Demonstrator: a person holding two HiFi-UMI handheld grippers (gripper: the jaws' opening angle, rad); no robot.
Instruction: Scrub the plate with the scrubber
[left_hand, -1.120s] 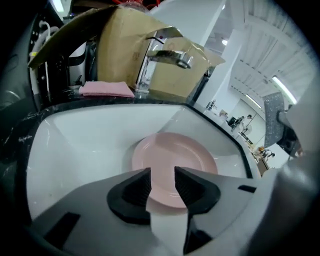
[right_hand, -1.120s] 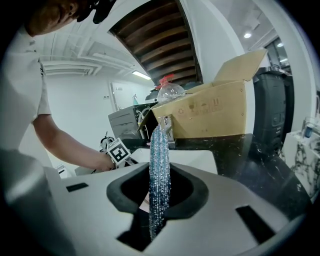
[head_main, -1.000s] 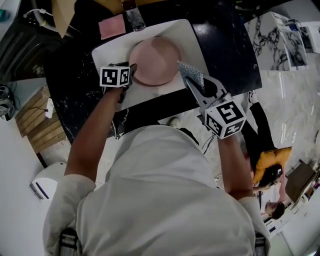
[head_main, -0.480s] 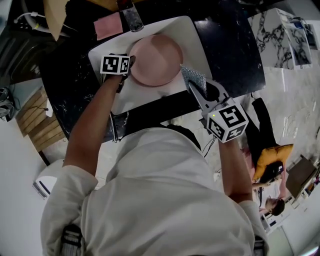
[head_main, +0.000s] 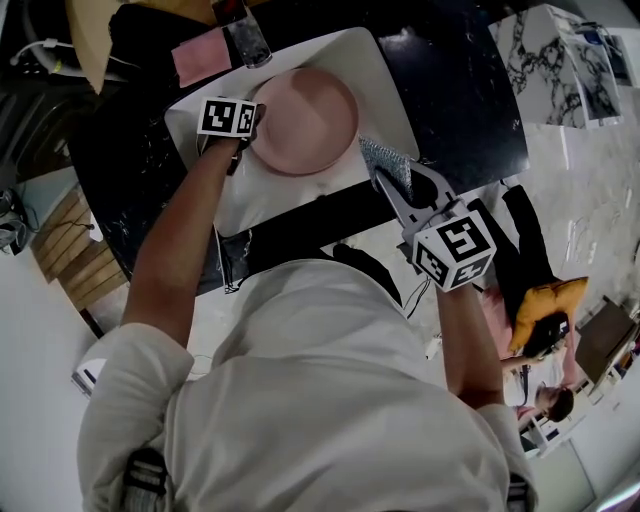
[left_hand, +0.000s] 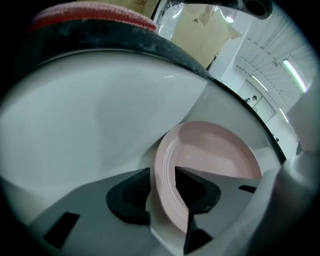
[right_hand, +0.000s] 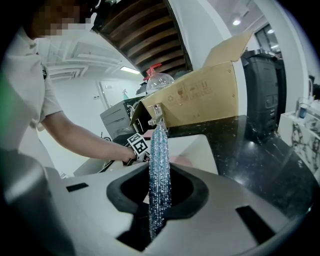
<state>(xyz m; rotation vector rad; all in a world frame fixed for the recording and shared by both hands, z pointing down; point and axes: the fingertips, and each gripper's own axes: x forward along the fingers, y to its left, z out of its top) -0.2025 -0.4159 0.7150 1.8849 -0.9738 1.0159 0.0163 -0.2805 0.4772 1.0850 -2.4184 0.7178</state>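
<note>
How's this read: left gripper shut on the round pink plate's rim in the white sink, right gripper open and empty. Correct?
Not quite. The right gripper isn't open and empty: the right gripper view shows its fingers shut on the glittery blue mesh scrubber. The rest holds: the left gripper is shut on the round pink plate's rim in the white sink.

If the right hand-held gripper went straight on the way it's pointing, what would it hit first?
The right hand-held gripper and its scrubber would probably reach the pink plate in the white sink first; depth is unclear.
</note>
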